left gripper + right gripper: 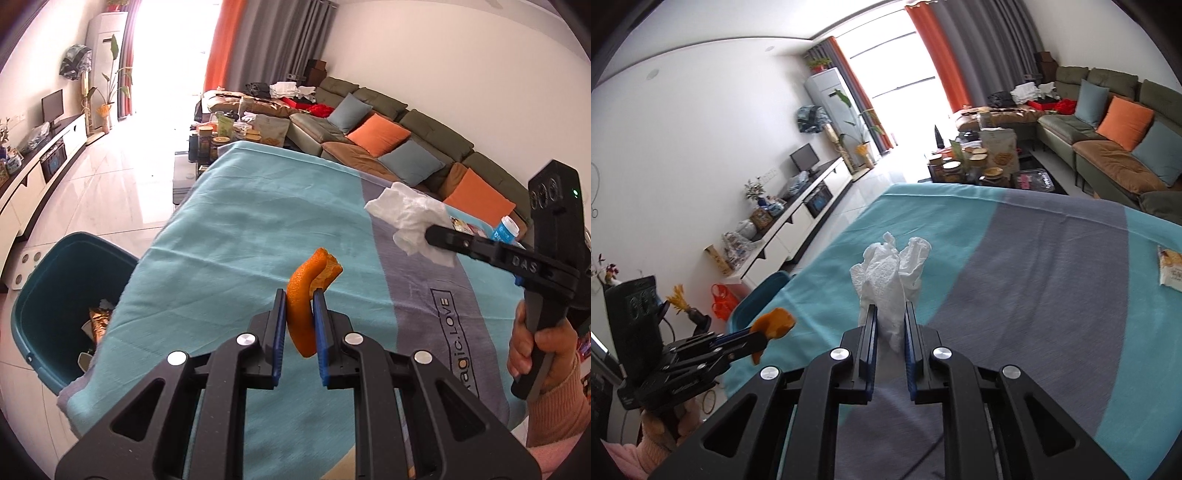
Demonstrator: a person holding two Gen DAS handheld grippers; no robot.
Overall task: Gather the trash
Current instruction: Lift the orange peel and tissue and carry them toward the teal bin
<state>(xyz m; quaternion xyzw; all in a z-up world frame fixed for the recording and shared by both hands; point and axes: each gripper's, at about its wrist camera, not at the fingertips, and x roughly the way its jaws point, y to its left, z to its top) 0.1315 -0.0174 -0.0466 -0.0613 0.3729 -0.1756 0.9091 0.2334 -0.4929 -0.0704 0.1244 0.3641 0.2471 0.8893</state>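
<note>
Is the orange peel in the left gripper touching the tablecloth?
Apart. In the right wrist view the orange peel hangs clamped in the left gripper, clearly above the tablecloth, with open space beneath it.

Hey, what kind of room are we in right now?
Most likely a home living room: a long sectional sofa with orange and blue cushions, a low TV cabinet carrying a small screen along the wall, and floor-length curtains at a big bright window.

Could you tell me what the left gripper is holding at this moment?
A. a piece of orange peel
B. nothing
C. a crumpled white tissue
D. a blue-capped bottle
A: the left gripper has its blue pads shut on a curled piece of orange peel.
</note>
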